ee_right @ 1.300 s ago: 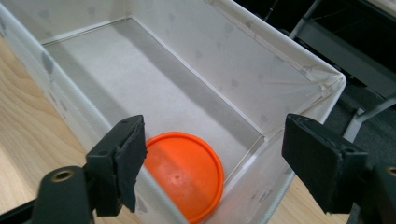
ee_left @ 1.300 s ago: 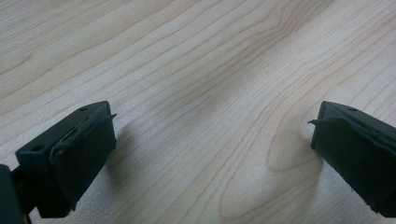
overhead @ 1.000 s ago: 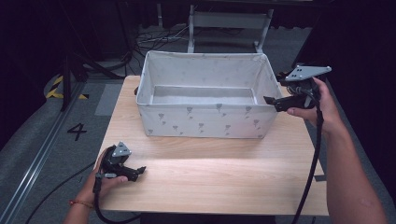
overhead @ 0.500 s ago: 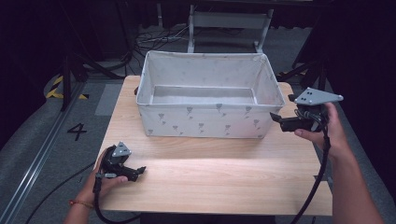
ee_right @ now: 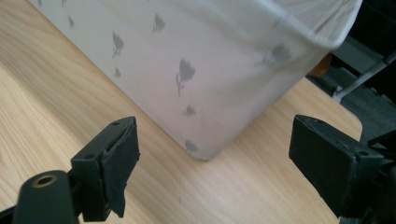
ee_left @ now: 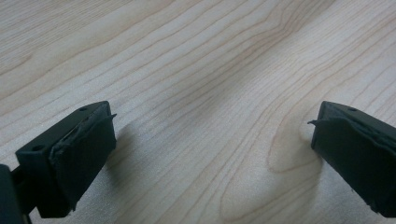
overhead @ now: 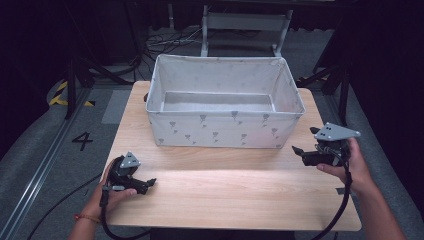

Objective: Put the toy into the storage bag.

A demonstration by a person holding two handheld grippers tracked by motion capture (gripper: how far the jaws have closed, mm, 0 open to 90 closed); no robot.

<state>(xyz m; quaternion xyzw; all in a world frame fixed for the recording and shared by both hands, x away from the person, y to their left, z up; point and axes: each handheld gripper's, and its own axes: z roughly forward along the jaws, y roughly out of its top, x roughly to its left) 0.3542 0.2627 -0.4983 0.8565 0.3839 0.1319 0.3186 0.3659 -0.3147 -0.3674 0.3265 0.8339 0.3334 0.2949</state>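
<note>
Holding two grippers over one wooden table (overhead: 240,200) with one fabric bin (overhead: 225,131) on it.

Your left gripper (overhead: 150,183) rests at 7 o'clock, jaws apart around bare wood; your right gripper (overhead: 302,141) hovers at 4 o'clock, jaws apart, nothing between them. The empty bin, pale grey with small tulip prints, sits at 12 o'clock.

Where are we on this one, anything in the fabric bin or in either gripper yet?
Done: nothing visible; the fabric bin looks empty. In hand: nothing. The left gripper is open, low over the wooden table; the right gripper is open, pointing at the bin's near right corner. Left: everything, and no loose items show on the table.
</note>
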